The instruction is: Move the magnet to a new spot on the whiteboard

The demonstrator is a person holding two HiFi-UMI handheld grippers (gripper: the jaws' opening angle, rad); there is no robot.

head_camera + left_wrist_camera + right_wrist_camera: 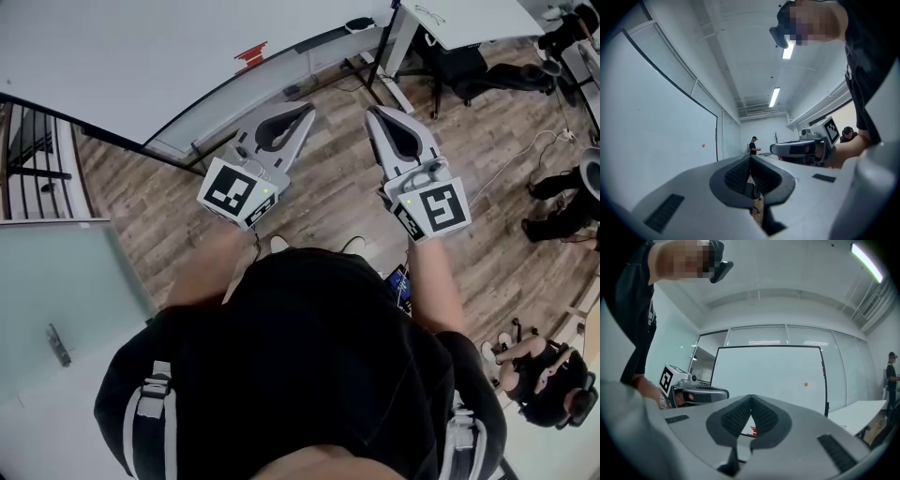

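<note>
The magnet is a small orange dot on the right part of the whiteboard, well ahead of me. It also shows as an orange speck on the board in the left gripper view. In the head view the whiteboard fills the upper left, and I cannot make out the magnet there. My left gripper and right gripper are held side by side over the wooden floor, short of the board. Both are shut, tips touching, with nothing between them.
A red item lies on the whiteboard's ledge. A white desk and a dark chair stand at the upper right, with a cable on the floor. Other people are at the right. A glass partition is at the left.
</note>
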